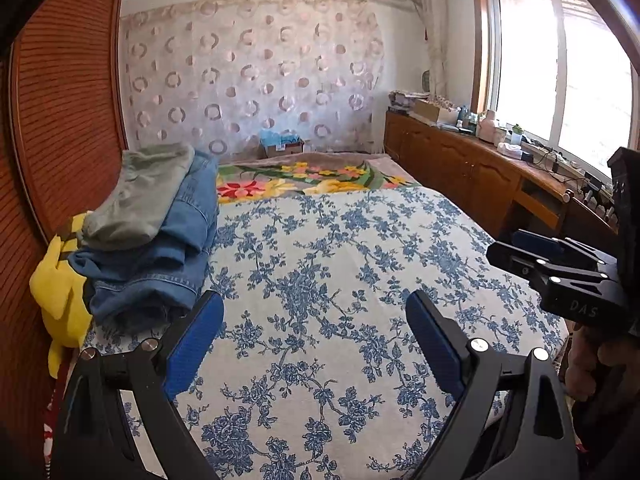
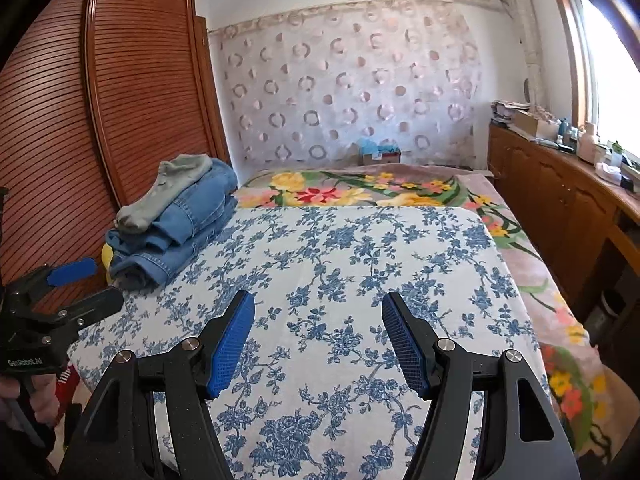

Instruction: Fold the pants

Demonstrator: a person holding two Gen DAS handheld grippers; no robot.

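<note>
A stack of folded clothes sits at the bed's left side: grey pants (image 1: 140,196) on top of blue jeans (image 1: 160,268). The stack also shows in the right wrist view, grey pants (image 2: 164,192) over the jeans (image 2: 180,232). My left gripper (image 1: 316,312) is open and empty above the white-and-blue floral sheet (image 1: 340,280), just right of the stack. My right gripper (image 2: 318,312) is open and empty above the same sheet (image 2: 340,260). The right gripper (image 1: 516,248) shows at the right of the left wrist view; the left gripper (image 2: 92,280) at the left of the right wrist view.
A yellow plush toy (image 1: 60,288) lies between the stack and the wooden wardrobe (image 1: 68,120). A flowered blanket (image 1: 304,180) covers the far end of the bed. A wooden cabinet (image 1: 472,168) with clutter runs under the window on the right. A small box (image 1: 282,146) stands by the far wall.
</note>
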